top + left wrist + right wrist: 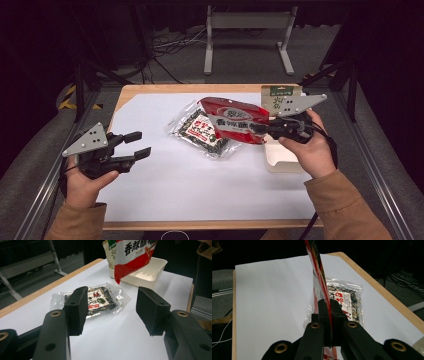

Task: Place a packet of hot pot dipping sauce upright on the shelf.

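Note:
My right gripper (260, 129) is shut on the edge of a red-and-white snack bag (232, 119), which hangs in the air above the table's middle right. In the right gripper view the red bag (317, 270) stands edge-on, pinched between the shut jaws of my right gripper (328, 315). Below it a clear packet of dark seeds (200, 132) lies flat on the white sheet. My left gripper (136, 145) hovers at the left, open and with nothing in it. In the left gripper view the left gripper (112, 310) points toward the clear packet (96, 300), which lies well beyond its jaws.
A white tray (281, 159) sits at the right under my right hand, with a green packet (278, 97) at its far end. A white sheet (165, 185) covers the wooden table (150, 89). Metal rails run along both sides.

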`<state>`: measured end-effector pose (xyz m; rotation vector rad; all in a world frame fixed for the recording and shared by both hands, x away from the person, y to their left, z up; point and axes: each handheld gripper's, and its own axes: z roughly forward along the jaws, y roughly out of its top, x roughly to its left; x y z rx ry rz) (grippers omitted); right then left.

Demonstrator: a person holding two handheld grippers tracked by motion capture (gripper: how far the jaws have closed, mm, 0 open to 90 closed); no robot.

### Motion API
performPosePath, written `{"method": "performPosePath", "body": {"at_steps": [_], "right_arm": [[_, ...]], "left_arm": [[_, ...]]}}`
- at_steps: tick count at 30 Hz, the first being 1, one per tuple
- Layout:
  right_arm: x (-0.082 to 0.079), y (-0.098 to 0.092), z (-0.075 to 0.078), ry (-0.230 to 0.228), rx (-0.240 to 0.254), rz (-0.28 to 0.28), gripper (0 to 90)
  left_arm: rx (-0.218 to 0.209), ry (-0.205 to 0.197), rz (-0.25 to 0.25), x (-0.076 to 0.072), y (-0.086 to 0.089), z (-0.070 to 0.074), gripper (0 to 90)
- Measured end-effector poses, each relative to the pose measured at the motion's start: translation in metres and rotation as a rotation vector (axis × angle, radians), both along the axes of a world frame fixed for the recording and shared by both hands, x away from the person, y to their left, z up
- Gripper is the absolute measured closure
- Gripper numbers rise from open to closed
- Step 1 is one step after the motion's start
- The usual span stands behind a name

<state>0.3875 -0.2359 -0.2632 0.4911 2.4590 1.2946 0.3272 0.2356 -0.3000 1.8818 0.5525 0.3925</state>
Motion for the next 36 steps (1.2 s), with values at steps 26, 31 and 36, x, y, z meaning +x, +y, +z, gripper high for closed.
{"method": "performPosePath", "body": {"at_steps": [26, 31, 36], "right_arm": [[0.026, -0.050, 0.009, -0.037, 0.019, -0.141, 89.9], [0.031, -0.061, 0.010, -0.035, 0.034, -0.161, 89.9], [0.035, -0.071, 0.008, -0.039, 0.045, -0.165, 89.9]], "left_arm": [[0.010, 0.070, 0.060, 0.016, 0.014, -0.017, 41.4], [0.016, 0.073, 0.070, 0.019, 0.016, -0.020, 41.2], [0.014, 0.083, 0.078, 0.021, 0.018, -0.022, 41.2]]}}
